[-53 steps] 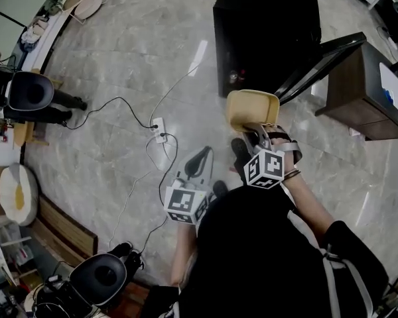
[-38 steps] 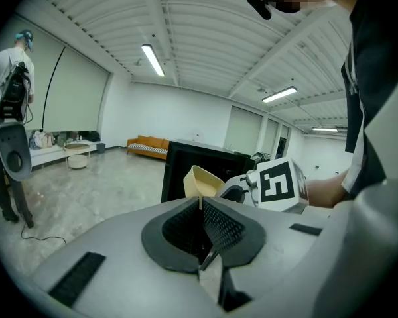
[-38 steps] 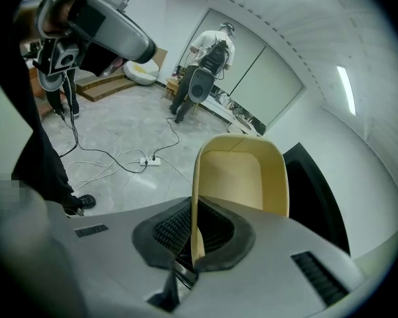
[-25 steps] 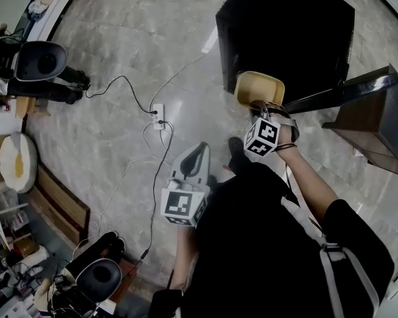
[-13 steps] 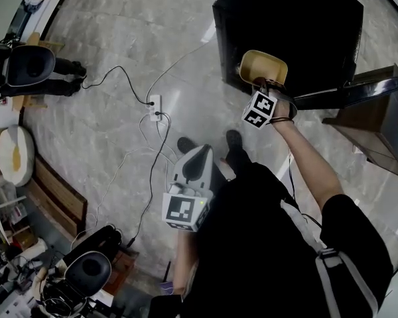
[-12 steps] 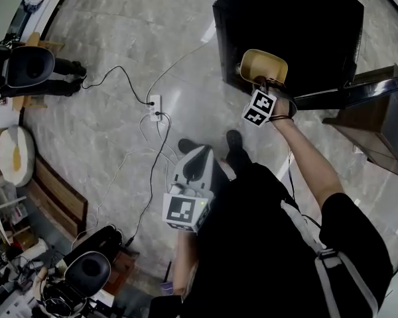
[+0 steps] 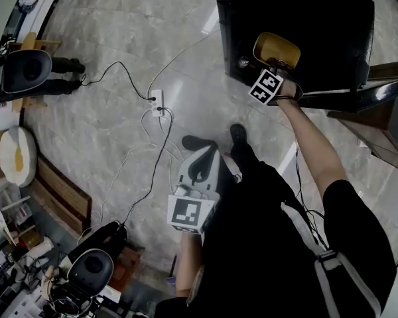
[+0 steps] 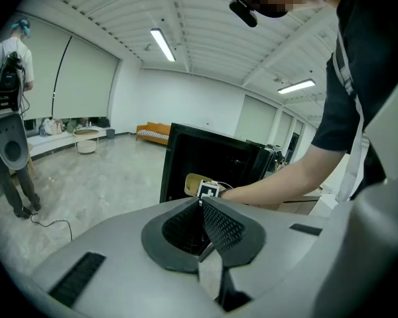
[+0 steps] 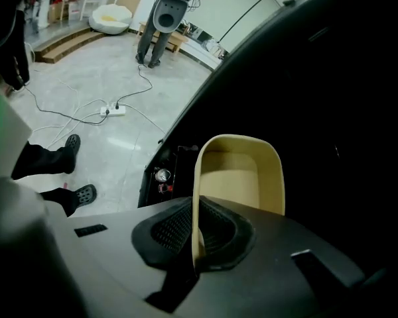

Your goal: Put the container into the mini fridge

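Note:
A beige open-topped container [image 7: 276,50] is held by its near rim in my right gripper [image 7: 276,69], which is shut on it. It hangs at the mouth of the black mini fridge [image 7: 298,15], whose door [image 7: 361,97] stands open to the right. In the right gripper view the container [image 9: 242,171] reaches into the dark fridge interior [image 9: 318,78], its wall pinched at the right gripper [image 9: 198,234]. My left gripper [image 7: 200,171] is low by the person's body, shut and empty. The left gripper [image 8: 202,225] faces the fridge [image 8: 205,154] and the container [image 8: 192,183].
A white power strip [image 7: 158,102] with trailing cables lies on the marble floor left of the fridge. A wooden cabinet [image 7: 393,134] stands right of the open door. A person with equipment [image 7: 26,71] stands far left. My shoes [image 7: 237,134] are just before the fridge.
My right gripper has carried the container forward, from in front of the fridge into its opening. The left gripper has stayed low near the body.

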### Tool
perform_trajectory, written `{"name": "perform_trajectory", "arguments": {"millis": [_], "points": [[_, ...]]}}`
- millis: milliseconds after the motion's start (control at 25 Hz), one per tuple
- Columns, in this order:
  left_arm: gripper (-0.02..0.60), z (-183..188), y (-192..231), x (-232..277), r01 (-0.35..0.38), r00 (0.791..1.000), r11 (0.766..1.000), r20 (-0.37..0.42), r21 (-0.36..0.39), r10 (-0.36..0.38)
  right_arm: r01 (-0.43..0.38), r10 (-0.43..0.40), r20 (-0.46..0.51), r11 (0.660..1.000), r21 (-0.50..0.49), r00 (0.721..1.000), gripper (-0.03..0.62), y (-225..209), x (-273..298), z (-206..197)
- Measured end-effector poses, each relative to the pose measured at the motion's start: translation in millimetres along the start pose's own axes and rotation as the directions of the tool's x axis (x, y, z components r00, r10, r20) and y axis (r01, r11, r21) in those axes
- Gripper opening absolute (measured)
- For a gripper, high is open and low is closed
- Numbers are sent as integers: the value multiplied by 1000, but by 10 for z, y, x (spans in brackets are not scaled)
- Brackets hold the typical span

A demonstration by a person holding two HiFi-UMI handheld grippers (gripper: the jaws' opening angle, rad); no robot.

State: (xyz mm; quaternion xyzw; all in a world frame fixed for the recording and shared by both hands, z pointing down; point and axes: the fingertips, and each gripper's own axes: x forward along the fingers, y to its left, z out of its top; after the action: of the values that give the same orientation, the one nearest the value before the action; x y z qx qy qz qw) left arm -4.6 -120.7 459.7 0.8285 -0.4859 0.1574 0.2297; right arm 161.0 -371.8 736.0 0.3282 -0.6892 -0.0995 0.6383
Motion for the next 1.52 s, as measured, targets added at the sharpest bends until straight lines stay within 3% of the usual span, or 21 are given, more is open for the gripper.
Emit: {"name": "perform_trajectory", "arguments": {"millis": [240,640,1520], "points": [[41,-31,64,67,-2,1000,1000,-16,-16,2,72,-73,-17,997,-26,997,34,-283,240,-1],[41,-18,-41,59,1,1000,999,-15,-47,-2,170,-175,-69,983,-69,982,35,-388,540,-164],[41,-225,-222,123,24,998,999,-62,-30,-26,212,-223,-112,972,-98,968,73,-472,941,-183]]}}
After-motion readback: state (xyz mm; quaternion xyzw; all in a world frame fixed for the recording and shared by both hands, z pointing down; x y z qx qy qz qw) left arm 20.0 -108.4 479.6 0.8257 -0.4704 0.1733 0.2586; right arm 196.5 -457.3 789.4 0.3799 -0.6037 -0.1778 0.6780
